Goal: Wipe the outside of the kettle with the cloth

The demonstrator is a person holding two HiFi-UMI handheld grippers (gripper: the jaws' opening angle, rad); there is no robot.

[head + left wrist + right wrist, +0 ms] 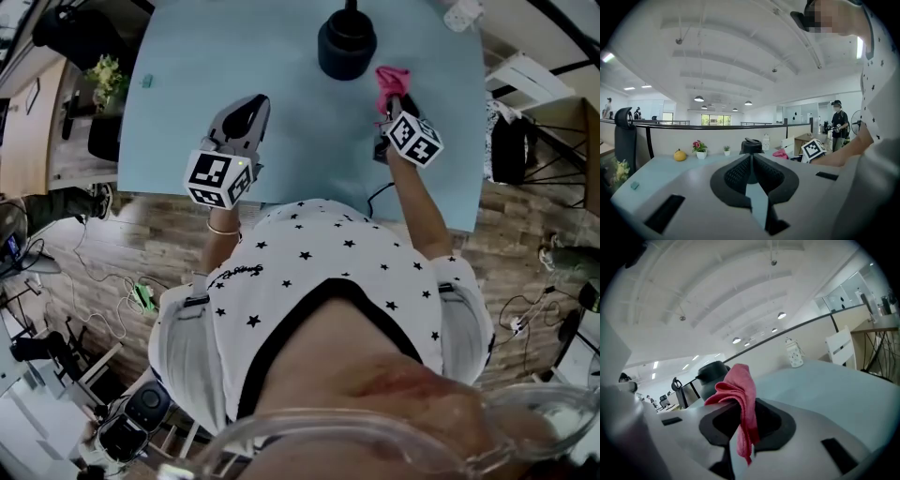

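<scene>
The right gripper (391, 101) pinches the cloth (391, 80) in its fingers near the kettle (347, 42) on the table (234, 56), while the left gripper (248, 105) has its fingers closed on nothing, so wiping seems about to begin and the cloth next needs pressing against the kettle's side.

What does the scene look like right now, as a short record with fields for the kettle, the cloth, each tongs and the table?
kettle: black, upright on the table's far side
cloth: pink, hanging from the right tongs, just right of the kettle and seemingly not touching it
right tongs: shut on the cloth, pointing toward the kettle
left tongs: shut, holding nothing, above the table, apart from the kettle
table: light blue
wiping: not yet begun, judging by the gap
</scene>
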